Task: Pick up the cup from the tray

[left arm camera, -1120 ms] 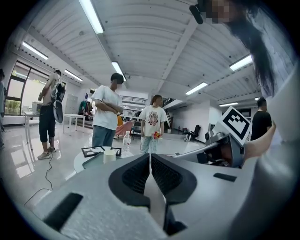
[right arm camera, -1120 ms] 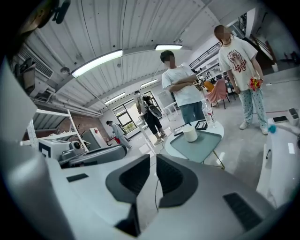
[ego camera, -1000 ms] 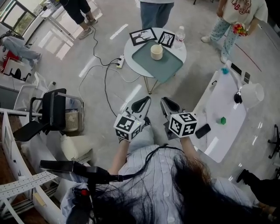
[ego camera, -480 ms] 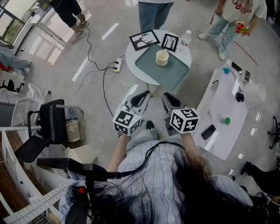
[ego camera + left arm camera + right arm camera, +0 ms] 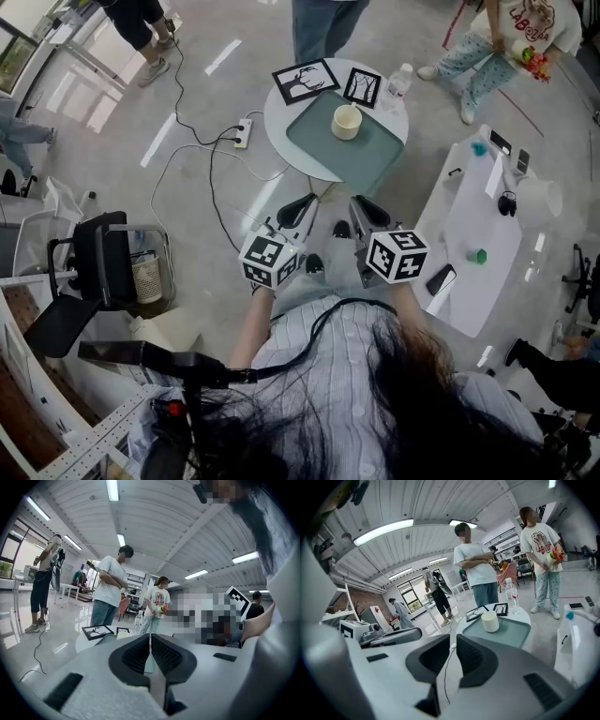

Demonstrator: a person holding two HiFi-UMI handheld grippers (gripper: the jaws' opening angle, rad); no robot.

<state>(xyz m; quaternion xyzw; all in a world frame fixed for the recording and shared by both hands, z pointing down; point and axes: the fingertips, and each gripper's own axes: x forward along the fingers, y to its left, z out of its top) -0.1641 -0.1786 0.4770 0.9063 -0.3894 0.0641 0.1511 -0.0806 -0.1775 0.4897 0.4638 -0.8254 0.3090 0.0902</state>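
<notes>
Both grippers are held out short of the round tabletop point(image 5: 279, 131), with the cup point(image 5: 346, 122) untouched on its tray point(image 5: 367, 155).
In the left gripper view the gripper's own body covers most of the tabletop. Only the two framed pictures point(image 5: 97, 631) and a water bottle point(image 5: 138, 622) show clearly above it, and the cup cannot be made out with certainty. From the head view, hair and shirt hide the person's upper arms, and the bystanders are cut off at the top edge. The left gripper point(image 5: 298, 208) and right gripper point(image 5: 367, 212) sit side by side over the glossy grey floor point(image 5: 187, 187), tipped slightly down and aimed at the tabletop but well apart from it. Both pairs of jaws are closed on nothing. The cream cup stands upright near the tray's far end. A long white tabletop point(image 5: 473, 234) stands to the right.
</notes>
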